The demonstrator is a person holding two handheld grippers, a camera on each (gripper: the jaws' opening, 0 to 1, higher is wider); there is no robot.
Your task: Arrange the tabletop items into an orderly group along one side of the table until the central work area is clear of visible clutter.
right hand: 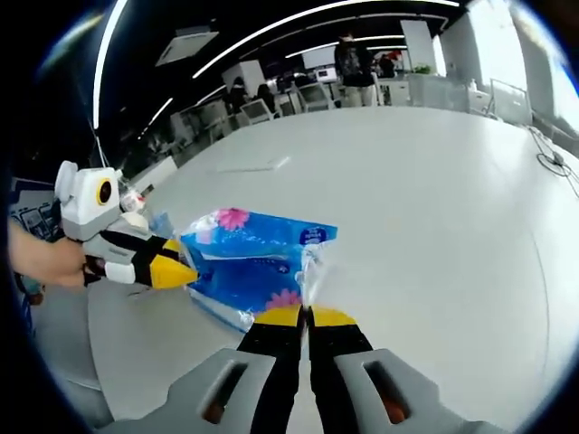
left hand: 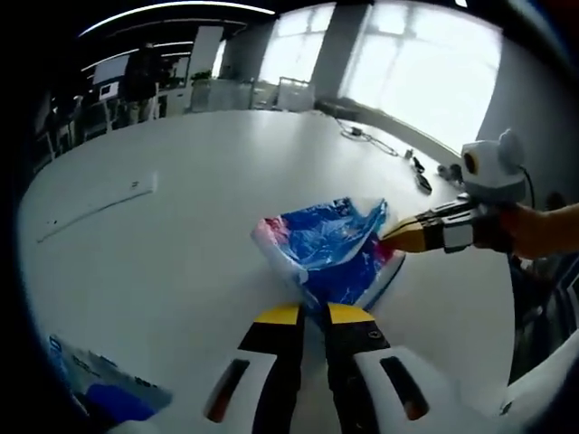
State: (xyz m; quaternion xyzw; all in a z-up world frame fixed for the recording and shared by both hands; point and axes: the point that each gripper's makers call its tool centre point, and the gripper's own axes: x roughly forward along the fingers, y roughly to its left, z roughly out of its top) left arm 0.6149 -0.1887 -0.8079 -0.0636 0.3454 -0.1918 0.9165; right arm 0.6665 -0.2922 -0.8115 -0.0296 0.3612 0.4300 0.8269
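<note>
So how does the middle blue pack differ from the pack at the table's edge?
The blue pack is crumpled, gripped by the left tool and the right tool; the edge pack lies flat, untouched. The blue pack shows pink flowers; the edge pack looks mostly pale. Both are plastic-wrapped.

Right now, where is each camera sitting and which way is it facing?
Left gripper view: rides the left gripper, facing the blue packet and windows; a hand shows.
Right gripper view: rides the right gripper, facing the blue packet and office chairs; a hand shows.
Shared: the packet, the white table, both grippers.
</note>
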